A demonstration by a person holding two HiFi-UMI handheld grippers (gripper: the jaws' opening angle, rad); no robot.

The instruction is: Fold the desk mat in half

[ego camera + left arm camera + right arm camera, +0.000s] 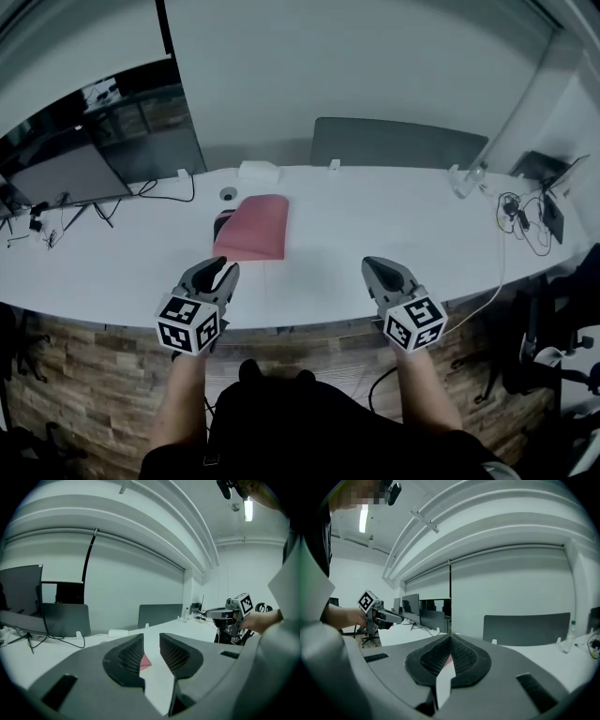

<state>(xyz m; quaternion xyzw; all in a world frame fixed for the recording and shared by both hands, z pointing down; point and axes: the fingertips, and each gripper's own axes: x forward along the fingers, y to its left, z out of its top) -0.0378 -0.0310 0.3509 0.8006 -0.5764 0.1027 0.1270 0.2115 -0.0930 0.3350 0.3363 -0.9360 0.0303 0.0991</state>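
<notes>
The head view alone shows the whole white worktop [394, 225]. A monitor [66, 173] stands at its far left corner, a white box [258, 170] by the far edge, and cables [520, 216] toward the right end. In that view the left gripper [225, 269] and the right gripper [375, 266] both hang over the near edge, well apart from each other, and neither touches the mat [253, 228]. The left gripper view shows what the head view cannot: its jaws stand a narrow gap apart with nothing gripped, and a sliver of the mat shows through the gap, lying beyond them on the worktop. It also catches the other gripper out at the right. The right gripper view shows its jaws pressed together and empty. The mat lies left of the worktop's middle, about midway between the near and far edges. It is a compact pink rectangle, flat, and its near edge looks thick and rounded. Something dark shows at its left side.
</notes>
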